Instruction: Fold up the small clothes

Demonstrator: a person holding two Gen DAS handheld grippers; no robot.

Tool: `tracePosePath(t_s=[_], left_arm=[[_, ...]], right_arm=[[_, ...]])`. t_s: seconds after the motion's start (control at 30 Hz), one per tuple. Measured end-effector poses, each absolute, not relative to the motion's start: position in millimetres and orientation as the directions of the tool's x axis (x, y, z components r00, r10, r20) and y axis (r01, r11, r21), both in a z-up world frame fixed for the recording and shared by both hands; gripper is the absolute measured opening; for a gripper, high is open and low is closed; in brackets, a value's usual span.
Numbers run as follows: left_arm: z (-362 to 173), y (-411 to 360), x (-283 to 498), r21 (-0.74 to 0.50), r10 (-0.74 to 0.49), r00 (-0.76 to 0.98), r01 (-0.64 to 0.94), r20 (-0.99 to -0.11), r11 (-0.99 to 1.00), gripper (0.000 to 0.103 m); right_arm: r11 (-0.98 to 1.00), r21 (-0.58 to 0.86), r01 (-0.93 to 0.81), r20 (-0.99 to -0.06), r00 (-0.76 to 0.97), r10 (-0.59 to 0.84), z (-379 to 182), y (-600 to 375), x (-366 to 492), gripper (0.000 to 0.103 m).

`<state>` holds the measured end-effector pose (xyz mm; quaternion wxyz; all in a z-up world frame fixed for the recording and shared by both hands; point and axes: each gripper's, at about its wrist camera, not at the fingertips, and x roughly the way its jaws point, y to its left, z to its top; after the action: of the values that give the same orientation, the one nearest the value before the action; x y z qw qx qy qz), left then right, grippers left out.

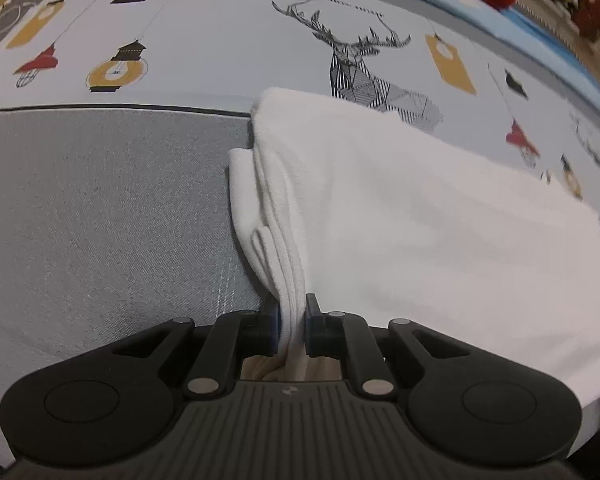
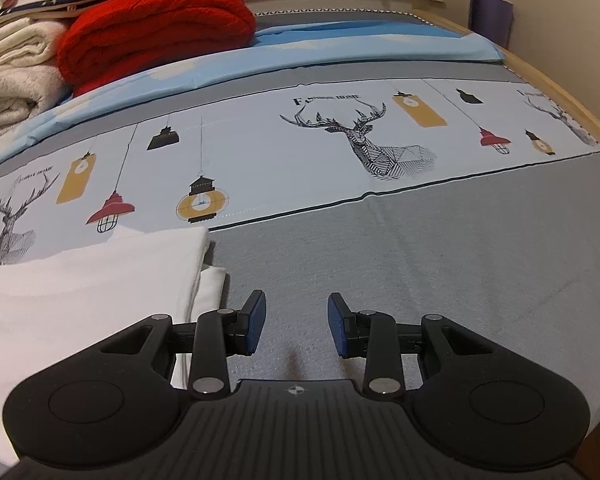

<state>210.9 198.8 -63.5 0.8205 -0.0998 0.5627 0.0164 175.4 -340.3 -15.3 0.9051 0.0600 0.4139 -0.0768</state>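
Note:
A white garment [image 1: 420, 232] lies folded on the bed, spreading to the right in the left wrist view. My left gripper [image 1: 292, 328] is shut on the layered left edge of the garment, with the bunched cloth pinched between its blue pads. In the right wrist view the same white garment [image 2: 80, 300] lies at the lower left. My right gripper [image 2: 296, 326] stands open just to the right of the garment's edge, over bare grey sheet, with nothing between its fingers.
The bed cover [image 2: 440, 264] is grey with a pale printed band of deer and lanterns [image 2: 364, 144]. A red folded blanket [image 2: 156, 28] and cream blankets [image 2: 16, 76] are stacked at the back left. A wooden bed edge [image 2: 572, 108] runs along the right.

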Motion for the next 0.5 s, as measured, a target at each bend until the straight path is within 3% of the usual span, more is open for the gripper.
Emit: tracePosePath(t_s=[0.27, 0.5], left_arm=[[-14.1, 178.3, 216.3, -0.301, -0.235, 0.458, -0.075, -0.857, 0.951, 0.011], [16.9, 82.2, 222.1, -0.404, -0.403, 0.457, 0.102, -0.793, 0.909, 0.011]], right_arm=[[0.982, 0.075, 0.174, -0.747, 0.662, -0.060, -12.6, -343.8, 181.0, 0.035], [0.986, 0.103, 0.134, -0.733, 0.680, -0.015, -9.4, -334.8, 185.4, 0.035]])
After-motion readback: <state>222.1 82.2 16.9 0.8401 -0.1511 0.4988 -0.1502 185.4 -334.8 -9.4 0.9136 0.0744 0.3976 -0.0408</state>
